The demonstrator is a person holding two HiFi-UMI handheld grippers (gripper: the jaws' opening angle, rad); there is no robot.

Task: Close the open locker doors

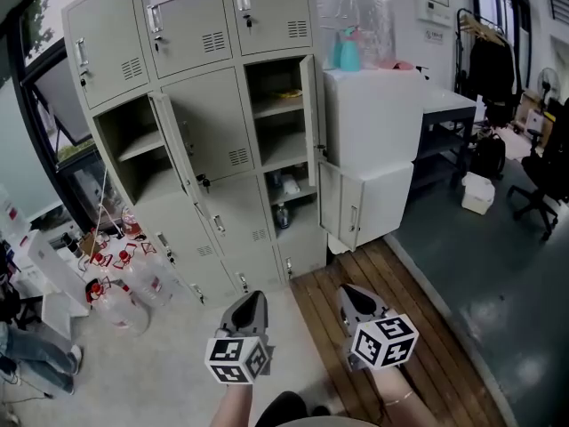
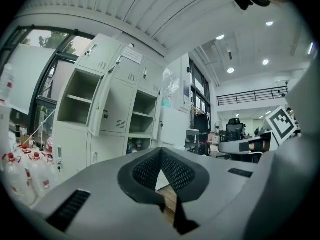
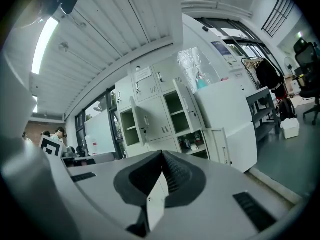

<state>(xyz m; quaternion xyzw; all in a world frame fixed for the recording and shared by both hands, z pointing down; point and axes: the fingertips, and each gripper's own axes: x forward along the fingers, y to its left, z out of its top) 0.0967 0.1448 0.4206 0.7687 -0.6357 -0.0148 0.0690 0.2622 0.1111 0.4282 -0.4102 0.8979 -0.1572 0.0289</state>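
The open locker doors (image 1: pixel 175 145) hang well ahead of the left gripper (image 1: pixel 252 301) and the right gripper (image 1: pixel 352 295), whose jaws are both pressed together on nothing. Water bottles (image 1: pixel 142 283) crowd the floor ahead-left of the left gripper. A white cabinet (image 1: pixel 369 118) stands ahead-right of the right gripper, beside the lockers.

Bottles (image 1: pixel 133 285) stand left of the lockers (image 1: pixel 212 124), a cabinet (image 1: pixel 369 140) right.
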